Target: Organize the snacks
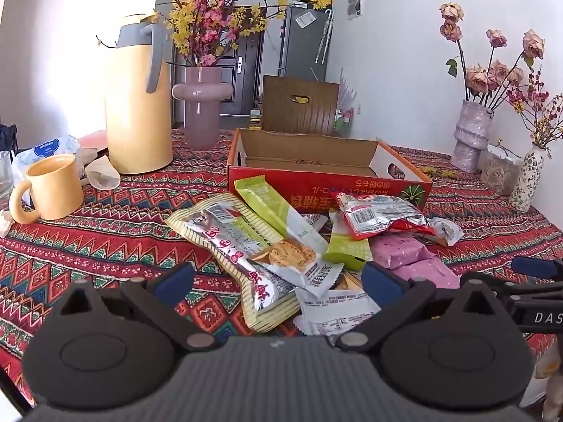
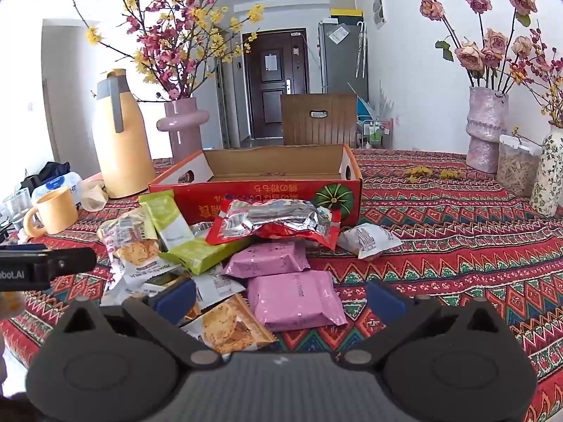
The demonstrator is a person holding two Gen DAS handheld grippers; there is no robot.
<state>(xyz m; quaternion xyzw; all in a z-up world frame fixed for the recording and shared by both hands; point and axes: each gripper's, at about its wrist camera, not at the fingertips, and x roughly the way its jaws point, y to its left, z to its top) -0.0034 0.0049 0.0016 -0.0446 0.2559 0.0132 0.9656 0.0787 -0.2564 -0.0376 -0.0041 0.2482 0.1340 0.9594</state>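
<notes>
A pile of snack packets lies on the patterned tablecloth in front of an open red cardboard box [image 1: 327, 184] [image 2: 253, 197]. It holds a long striped packet [image 1: 225, 242], green bars [image 1: 271, 207] [image 2: 197, 255], a red and silver packet [image 1: 380, 218] [image 2: 274, 223], pink packets [image 1: 404, 251] [image 2: 297, 299] and a cracker packet [image 2: 228, 327]. The box looks empty inside. My left gripper [image 1: 278, 281] hovers open over the pile's near side, pads touching nothing. My right gripper [image 2: 281, 300] is open too, its pads either side of the nearest pink packet without pressing it.
A yellow thermos jug [image 1: 137, 105], a yellow mug [image 1: 52, 186] and a pink vase of blossoms [image 1: 202, 105] stand left of the box. Vases with dried roses [image 2: 487, 130], a clear jar [image 2: 517, 170] and a floral vase [image 2: 549, 179] stand at the right. A wooden chair [image 2: 318, 119] is behind the table.
</notes>
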